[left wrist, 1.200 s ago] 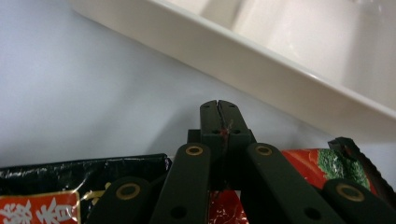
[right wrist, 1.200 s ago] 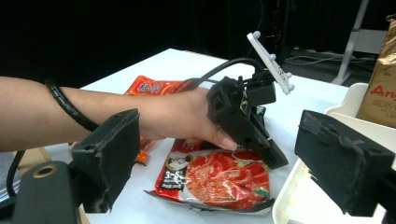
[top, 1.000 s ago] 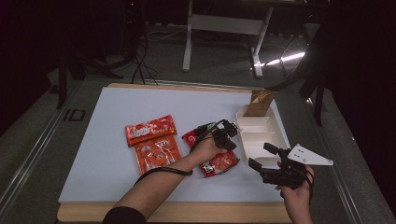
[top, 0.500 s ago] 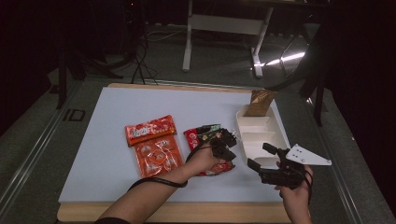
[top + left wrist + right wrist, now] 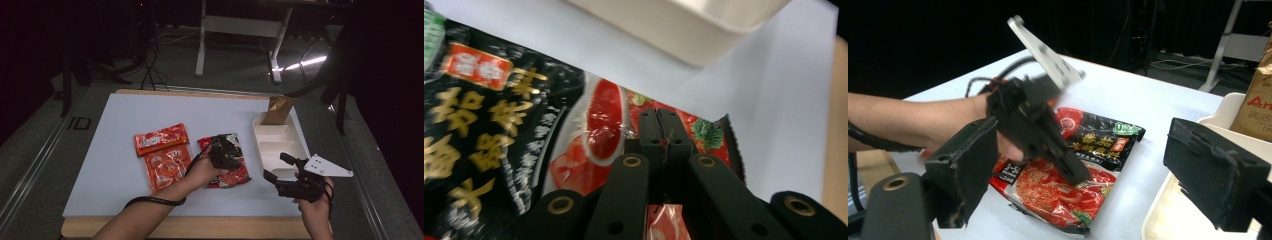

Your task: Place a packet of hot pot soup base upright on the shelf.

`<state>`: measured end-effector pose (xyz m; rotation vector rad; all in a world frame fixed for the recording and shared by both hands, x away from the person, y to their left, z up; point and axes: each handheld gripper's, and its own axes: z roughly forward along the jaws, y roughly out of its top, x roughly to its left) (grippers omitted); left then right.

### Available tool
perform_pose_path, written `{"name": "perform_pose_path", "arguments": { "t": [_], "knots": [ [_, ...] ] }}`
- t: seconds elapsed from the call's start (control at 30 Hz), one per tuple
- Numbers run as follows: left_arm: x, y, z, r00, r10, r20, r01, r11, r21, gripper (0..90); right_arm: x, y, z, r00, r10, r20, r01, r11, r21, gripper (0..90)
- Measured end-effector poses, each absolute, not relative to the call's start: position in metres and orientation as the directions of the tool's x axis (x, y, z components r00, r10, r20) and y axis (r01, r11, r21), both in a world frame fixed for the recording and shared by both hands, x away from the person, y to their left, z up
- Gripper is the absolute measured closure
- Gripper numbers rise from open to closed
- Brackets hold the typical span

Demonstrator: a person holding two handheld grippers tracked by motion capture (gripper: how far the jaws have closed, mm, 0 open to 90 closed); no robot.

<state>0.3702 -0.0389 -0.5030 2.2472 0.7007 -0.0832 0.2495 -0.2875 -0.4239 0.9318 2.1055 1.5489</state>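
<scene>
A black and red noodle packet [image 5: 239, 172] [image 5: 1058, 195] lies flat on the white table, just left of a white tray [image 5: 282, 145]. My left gripper [image 5: 223, 152] [image 5: 659, 117] is tipped down onto it, jaws shut and pinching the wrapper [image 5: 489, 120] near its red end. In the right gripper view, the left gripper [image 5: 1075, 175] touches the packet's middle. My right gripper [image 5: 276, 166] [image 5: 1093, 170] hovers open by the tray's near corner with nothing between its jaws.
Two orange-red packets [image 5: 161, 139] [image 5: 164, 167] lie left of the noodle packet. A brown bag [image 5: 277, 109] [image 5: 1258, 105] stands in the far end of the tray [image 5: 1168, 220] [image 5: 684, 30]. The table's wooden front edge [image 5: 200, 227] is close.
My left gripper has drawn back toward the near side of the noodle packet and lowered onto it. The packet and the right gripper have hardly moved.
</scene>
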Motion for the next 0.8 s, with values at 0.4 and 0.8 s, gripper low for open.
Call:
{"name": "perform_pose_path", "arguments": {
  "t": [0.4,0.8],
  "knots": [
    [0.373,0.003,-0.478,0.810,0.516,-0.280,0.533,-0.448,0.718,84.7,0.252,-0.284,-0.427,-0.730,0.681,0.058,0.268,0.207,0.941,17.6],
    [0.378,0.036,-0.468,0.779,0.552,-0.297,0.552,-0.380,0.742,67.1,0.252,-0.281,-0.428,-0.725,0.685,0.070,0.273,0.192,0.943,13.1]
  ]
}}
